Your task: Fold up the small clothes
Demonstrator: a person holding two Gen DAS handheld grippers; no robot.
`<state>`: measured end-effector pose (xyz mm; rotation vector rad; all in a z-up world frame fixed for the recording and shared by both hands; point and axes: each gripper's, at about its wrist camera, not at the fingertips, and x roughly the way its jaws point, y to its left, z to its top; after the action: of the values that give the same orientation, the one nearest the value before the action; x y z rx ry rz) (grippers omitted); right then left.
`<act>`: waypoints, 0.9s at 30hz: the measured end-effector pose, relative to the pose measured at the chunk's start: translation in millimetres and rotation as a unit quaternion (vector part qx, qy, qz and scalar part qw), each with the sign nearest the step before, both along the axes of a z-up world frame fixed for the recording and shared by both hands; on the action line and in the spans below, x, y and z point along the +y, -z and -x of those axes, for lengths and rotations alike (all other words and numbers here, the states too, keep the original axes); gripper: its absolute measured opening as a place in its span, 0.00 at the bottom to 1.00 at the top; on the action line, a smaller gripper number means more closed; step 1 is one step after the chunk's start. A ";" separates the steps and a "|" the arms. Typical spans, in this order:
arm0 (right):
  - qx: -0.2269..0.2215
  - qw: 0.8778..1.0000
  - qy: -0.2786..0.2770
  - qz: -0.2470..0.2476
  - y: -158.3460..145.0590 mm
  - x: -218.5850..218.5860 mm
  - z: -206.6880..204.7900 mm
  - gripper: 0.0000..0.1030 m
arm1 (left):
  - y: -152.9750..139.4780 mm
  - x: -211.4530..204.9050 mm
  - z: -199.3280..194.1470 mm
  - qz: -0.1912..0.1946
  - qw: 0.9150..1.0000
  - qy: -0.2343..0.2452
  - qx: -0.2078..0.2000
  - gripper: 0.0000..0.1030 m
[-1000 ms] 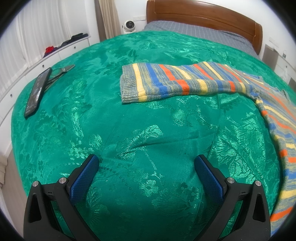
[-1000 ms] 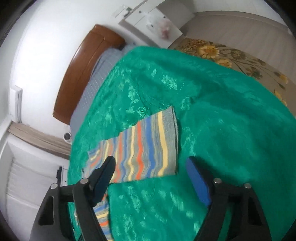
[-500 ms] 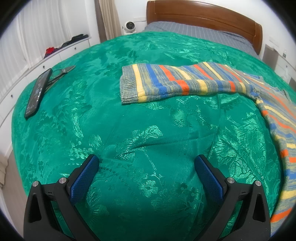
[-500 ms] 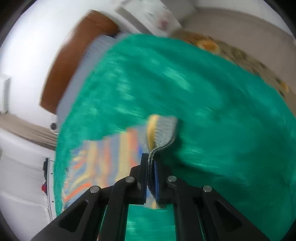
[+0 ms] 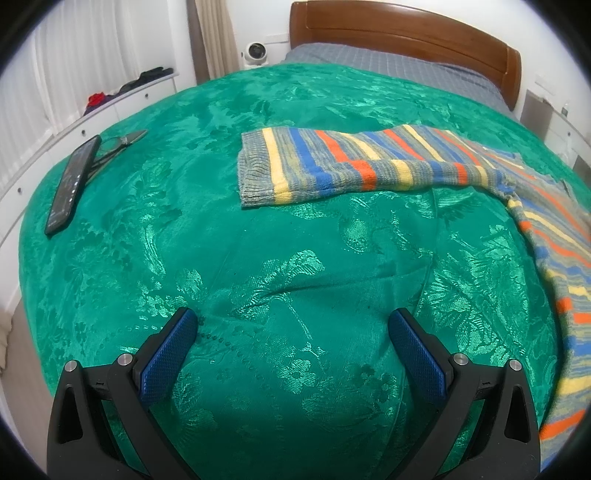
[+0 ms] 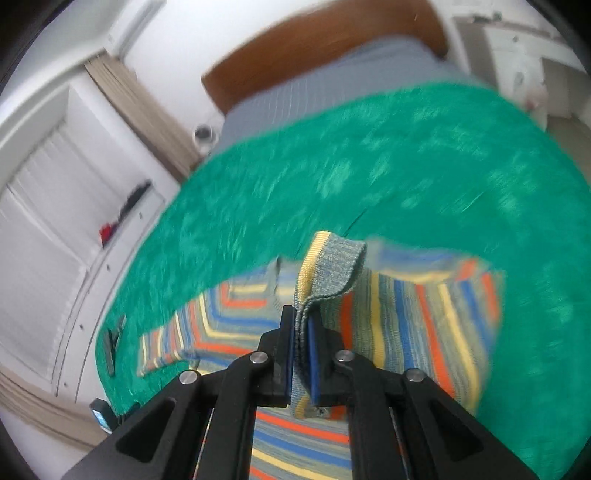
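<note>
Left wrist view, L to R: a dark phone [image 5: 72,181] lies near the left edge of the green bedspread [image 5: 295,258], w/ a pair of glasses [image 5: 122,142] just beside it, touching or nearly so at its far end. The left gripper [image 5: 291,332] hangs low over the near part of the bedspread, blue pads [image 5: 168,349] spread wide, nothing between them, not touching any cloth. Past it, approx mid-bed, the striped sweater [image 5: 354,162] lies flat: one sleeve stretched toward the left, grey ribbed cuff at its left end, blue/orange/yellow stripes. The body of the sweater runs down along the right edge of the bed toward the near right corner. Wooden headboard [image 5: 406,29] at the far end, w/ grey sheet [image 5: 388,62] showing beyond the bedspread. A small white round device [image 5: 255,51] sits left of the headboard; can't tell what it is.

Right wrist view, blurred: the white cabinet [image 6: 74,229] is at left w/ dark and red items on top. The right gripper [image 6: 301,332] is clamped tight on the sweater's other cuff [image 6: 332,266], grey rib w/ a yellow band, which sticks up between the pads and flops over to the right. The cuff is lifted off the bed; rest of the sweater is spread on the bedspread below and to both sides of the gripper.
</note>
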<state>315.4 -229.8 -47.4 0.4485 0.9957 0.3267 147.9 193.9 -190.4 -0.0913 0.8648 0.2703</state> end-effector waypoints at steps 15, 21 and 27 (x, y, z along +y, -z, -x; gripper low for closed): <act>0.015 0.993 0.064 0.098 43.0 -99.7 95.4 0.65 | 0.0 -0.2 0.2 -0.002 1.000 -0.001 -0.001 1.00; -0.014 0.962 0.132 0.237 60.0 -162.5 160.8 0.65 | -0.4 0.2 0.5 -0.003 1.000 -0.001 -0.001 1.00; -0.032 0.943 0.176 0.281 72.7 -191.8 200.5 0.74 | -0.3 0.0 0.6 -0.003 1.000 -0.001 -0.001 1.00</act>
<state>114.9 -421.7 -120.1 0.0870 0.8780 -0.2649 147.2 193.9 -190.2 -0.0863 0.8614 0.2746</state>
